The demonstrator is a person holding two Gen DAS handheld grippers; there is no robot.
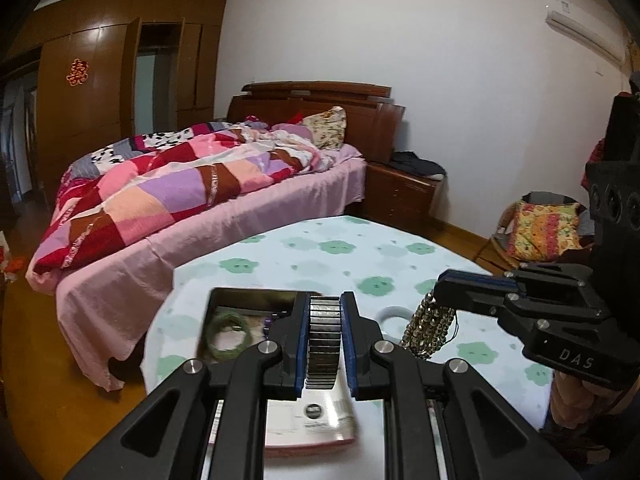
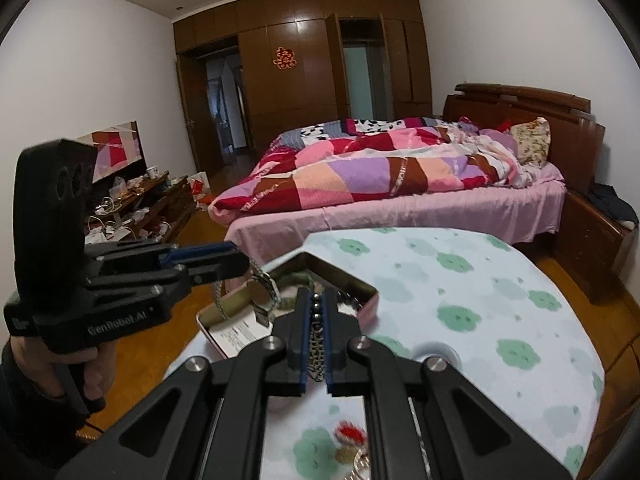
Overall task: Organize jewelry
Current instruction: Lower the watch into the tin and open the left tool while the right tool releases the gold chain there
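Now my left gripper (image 1: 325, 338) clamps the watch (image 1: 324, 340) and my right gripper (image 2: 316, 344) the necklace (image 1: 430, 330), both above the tin (image 2: 366, 286); the 2 may tangle or slip there.

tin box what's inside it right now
In the tin: a green bangle, something purple and a printed card. The left tool and its watch cover the rest.

Both grippers black plastic: left gripper (image 1: 325, 340) and right gripper (image 2: 316, 338) have blue finger pads, silver round pivot screws. White "DAS", "GenRobot.AI" markings. Bare-skinned hand (image 2: 94, 372), dark sleeve.
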